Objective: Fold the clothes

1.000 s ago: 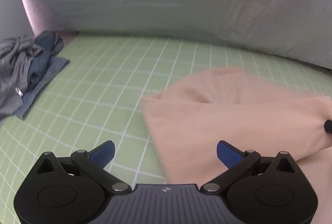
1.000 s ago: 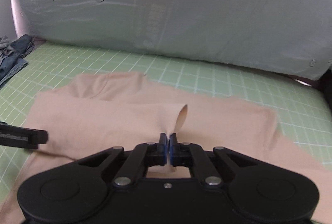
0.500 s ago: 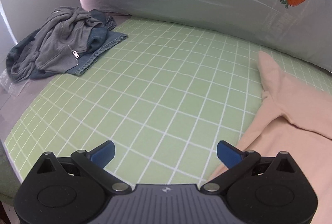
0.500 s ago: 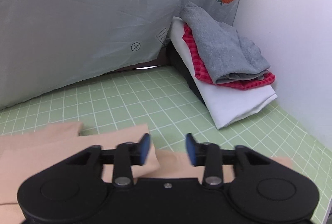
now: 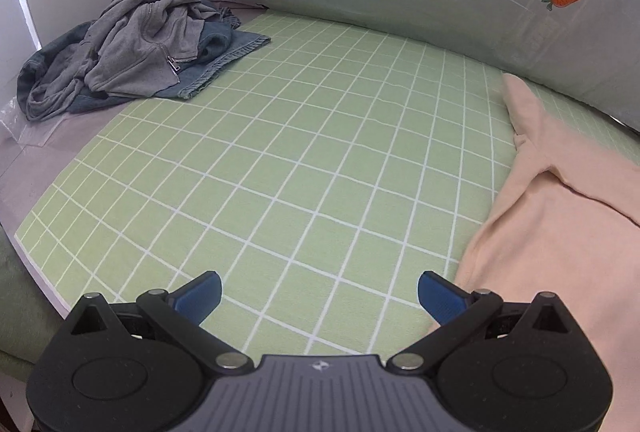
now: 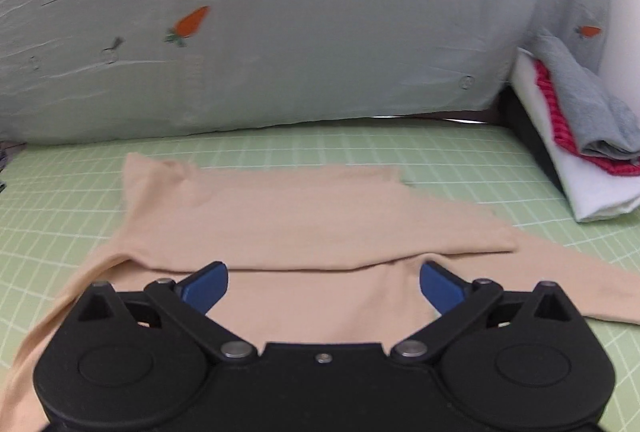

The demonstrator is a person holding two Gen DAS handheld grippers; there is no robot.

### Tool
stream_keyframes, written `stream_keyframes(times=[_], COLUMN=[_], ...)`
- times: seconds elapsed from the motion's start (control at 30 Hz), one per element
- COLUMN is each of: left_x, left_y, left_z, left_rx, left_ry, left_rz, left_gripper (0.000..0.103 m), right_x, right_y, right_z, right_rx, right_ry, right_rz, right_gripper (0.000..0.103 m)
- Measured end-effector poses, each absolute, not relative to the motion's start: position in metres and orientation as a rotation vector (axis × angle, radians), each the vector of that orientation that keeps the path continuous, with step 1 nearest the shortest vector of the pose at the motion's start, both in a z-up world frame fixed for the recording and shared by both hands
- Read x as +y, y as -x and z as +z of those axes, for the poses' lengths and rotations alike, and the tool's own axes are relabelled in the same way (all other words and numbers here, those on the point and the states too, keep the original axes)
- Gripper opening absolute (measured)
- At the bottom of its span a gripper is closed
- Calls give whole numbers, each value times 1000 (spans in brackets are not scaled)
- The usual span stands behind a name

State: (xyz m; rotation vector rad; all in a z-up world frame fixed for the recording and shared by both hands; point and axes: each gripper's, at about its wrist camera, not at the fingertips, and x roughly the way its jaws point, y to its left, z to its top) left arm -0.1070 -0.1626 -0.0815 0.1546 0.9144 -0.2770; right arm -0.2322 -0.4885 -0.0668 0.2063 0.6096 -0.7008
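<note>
A peach long-sleeved top (image 6: 304,224) lies flat on the green grid mat (image 6: 460,160), its upper part folded over in a band across the middle and one sleeve running off to the right. My right gripper (image 6: 323,284) hovers open just above its near part, nothing between the blue pads. In the left wrist view the same top (image 5: 560,216) fills the right side. My left gripper (image 5: 319,294) is open over bare mat (image 5: 280,152), its right fingertip close to the garment's left edge.
A loose heap of grey zip hoodie (image 5: 140,40) and denim (image 5: 224,52) lies at the mat's far left. A folded stack of white, red-checked and grey clothes (image 6: 580,136) sits at the far right. A pale carrot-print sheet (image 6: 280,12) hangs behind.
The right gripper let go of the peach fabric and opened wide, then swung back over the top. The left gripper swung left off the garment, staying open.
</note>
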Motion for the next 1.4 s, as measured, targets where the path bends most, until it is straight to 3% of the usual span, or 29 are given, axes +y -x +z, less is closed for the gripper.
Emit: stream_keyframes(times=[0.47, 0.73, 0.8, 0.87, 1.0, 1.4], left_x=[-54, -6, 3, 12, 21, 4], left_y=[6, 0, -3, -5, -9, -7], left_z=[-67, -75, -76, -75, -76, -80], left_rx=[886, 919, 920, 915, 928, 946], left_ry=[-231, -288, -286, -275, -231, -214], left_rz=[-543, -617, -621, -610, -599, -653], left_gripper=[103, 103, 103, 103, 103, 103], right_x=[-274, -215, -213, -210, -211, -267], right_y=[159, 148, 147, 147, 149, 219], right_z=[-109, -126, -131, -134, -134, -105], right_rx=[677, 739, 758, 767, 785, 603], right_ry=[-192, -222, -238, -248, -259, -420], right_rz=[-755, -770, -785, -788, -781, -895], right_gripper=[101, 64, 44, 37, 3, 2])
